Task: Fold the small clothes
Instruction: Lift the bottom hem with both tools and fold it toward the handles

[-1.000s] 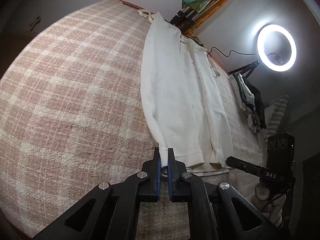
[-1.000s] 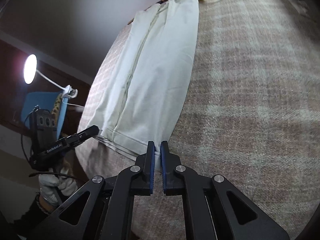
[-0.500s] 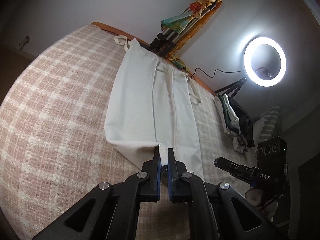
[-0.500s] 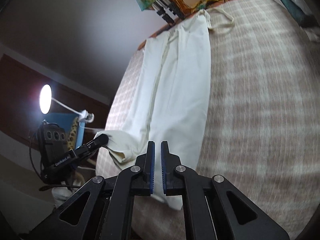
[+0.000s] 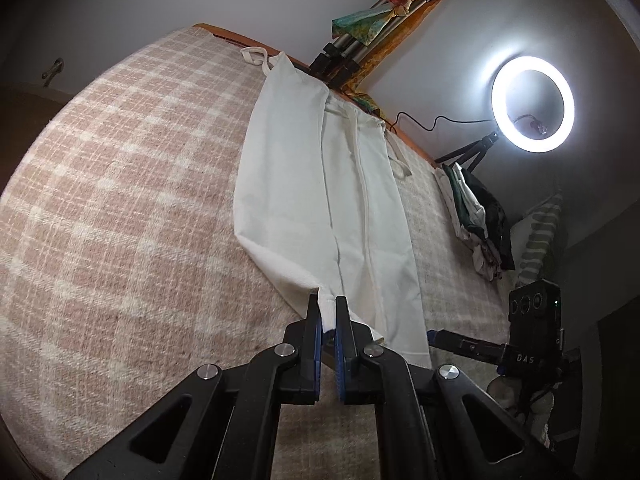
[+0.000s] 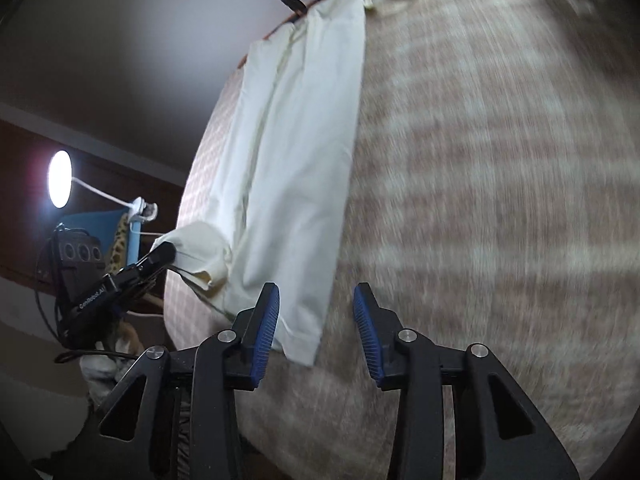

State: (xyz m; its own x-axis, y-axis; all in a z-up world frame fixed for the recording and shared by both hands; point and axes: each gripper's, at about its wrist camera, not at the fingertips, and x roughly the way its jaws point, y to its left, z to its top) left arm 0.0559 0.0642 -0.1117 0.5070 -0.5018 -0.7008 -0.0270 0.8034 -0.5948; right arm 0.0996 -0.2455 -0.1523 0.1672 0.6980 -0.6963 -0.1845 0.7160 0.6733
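Note:
White trousers [image 5: 320, 200] lie lengthwise on a pink checked blanket [image 5: 120, 200], drawstring end far away. My left gripper [image 5: 328, 312] is shut on the near hem corner of the left leg and holds it lifted off the blanket. In the right wrist view the same trousers [image 6: 288, 160] stretch away, and the left gripper [image 6: 162, 254] shows at the left, pinching the raised hem. My right gripper [image 6: 316, 308] is opening; its blue pads stand apart with the trousers' near right hem corner just below and left of the gap, not pressed.
A lit ring light [image 5: 532, 104] on a tripod stands at the far right. A pile of clothes [image 5: 476, 216] and a striped pillow [image 5: 540, 240] lie along the bed's right edge. Tripod legs draped with colourful cloth [image 5: 360, 40] lean at the headboard. A lamp [image 6: 60, 178] glows left.
Both grippers lifted and pulled the hems. The right gripper then opened and let its hem drop onto the blanket. The left gripper stays shut on its corner, raised.

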